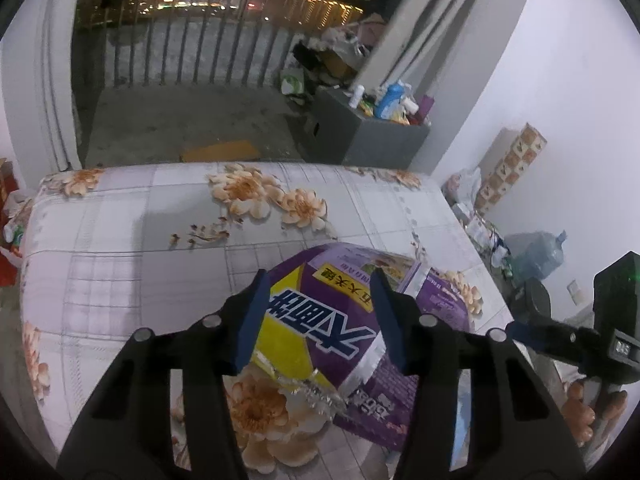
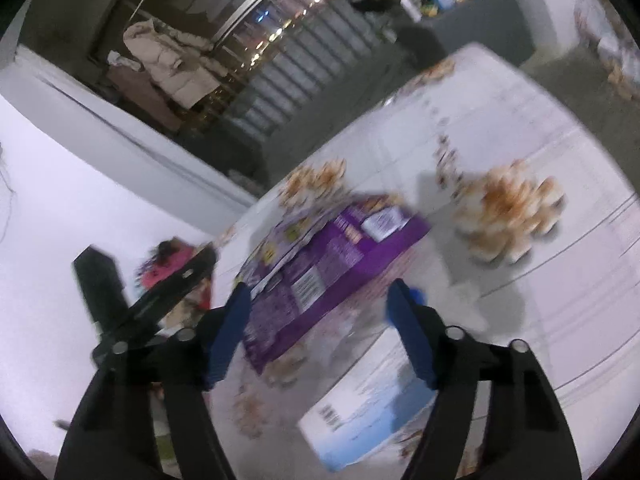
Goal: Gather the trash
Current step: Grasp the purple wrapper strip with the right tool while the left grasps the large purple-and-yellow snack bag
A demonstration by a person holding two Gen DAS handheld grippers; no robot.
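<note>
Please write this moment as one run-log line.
left gripper: around purple bag, grip unclear | right gripper: open, above bag | surface: floral cloth

Left wrist view close above the near edge of the floral bed, facing down across it toward the far edge and balcony railing, right wrist view likewise close, rolled and blurred, both sharing the purple packet and bed surface
</note>
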